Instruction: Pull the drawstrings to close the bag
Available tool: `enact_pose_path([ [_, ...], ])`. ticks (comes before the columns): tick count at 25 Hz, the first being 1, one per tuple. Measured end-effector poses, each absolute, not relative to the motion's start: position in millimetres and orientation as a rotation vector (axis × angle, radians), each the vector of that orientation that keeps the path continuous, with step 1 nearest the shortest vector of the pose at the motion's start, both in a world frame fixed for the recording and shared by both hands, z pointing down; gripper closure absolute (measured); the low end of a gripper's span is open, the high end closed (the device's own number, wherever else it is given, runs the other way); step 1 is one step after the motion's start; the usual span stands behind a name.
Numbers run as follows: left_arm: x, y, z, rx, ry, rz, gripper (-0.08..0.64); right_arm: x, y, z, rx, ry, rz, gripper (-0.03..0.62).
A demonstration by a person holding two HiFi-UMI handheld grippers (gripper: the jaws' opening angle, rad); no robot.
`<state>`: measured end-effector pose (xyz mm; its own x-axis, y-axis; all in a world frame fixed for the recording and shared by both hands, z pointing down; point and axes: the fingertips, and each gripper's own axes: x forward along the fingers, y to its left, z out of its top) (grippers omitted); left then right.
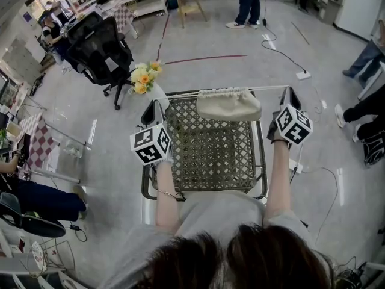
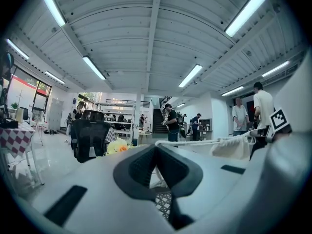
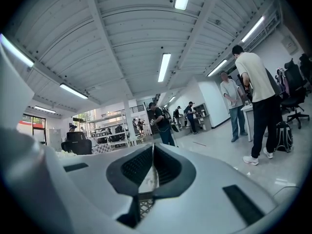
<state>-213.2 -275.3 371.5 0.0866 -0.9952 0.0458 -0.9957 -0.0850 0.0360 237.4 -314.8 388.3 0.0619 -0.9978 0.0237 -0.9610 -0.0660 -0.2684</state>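
A beige drawstring bag (image 1: 228,105) lies at the far edge of the metal mesh table (image 1: 210,152), its mouth gathered into tight pleats. White drawstrings (image 1: 180,93) run taut from the bag's top to both sides. My left gripper (image 1: 157,105) is at the table's far left, shut on the left drawstring. In the left gripper view the cord (image 2: 195,142) leaves the closed jaw tips (image 2: 155,147) and runs right to the bag (image 2: 233,148). At the table's far right, my right gripper (image 1: 289,93) is shut on the right drawstring (image 1: 271,88); its jaws (image 3: 153,148) are pressed together.
A white vase of yellow flowers (image 1: 147,78) stands by the table's far-left corner, close to the left gripper. A black office chair (image 1: 99,50) sits beyond it. Several people stand around, and cables with a power strip (image 1: 304,74) lie on the floor at the right.
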Motion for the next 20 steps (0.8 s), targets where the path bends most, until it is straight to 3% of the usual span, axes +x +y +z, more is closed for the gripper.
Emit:
enact_pose_path([
  [20, -224, -276, 373, 2.247, -2.087, -0.008, 0.534, 244, -316, 391, -2.163, 1.972, -0.328, 0.566],
])
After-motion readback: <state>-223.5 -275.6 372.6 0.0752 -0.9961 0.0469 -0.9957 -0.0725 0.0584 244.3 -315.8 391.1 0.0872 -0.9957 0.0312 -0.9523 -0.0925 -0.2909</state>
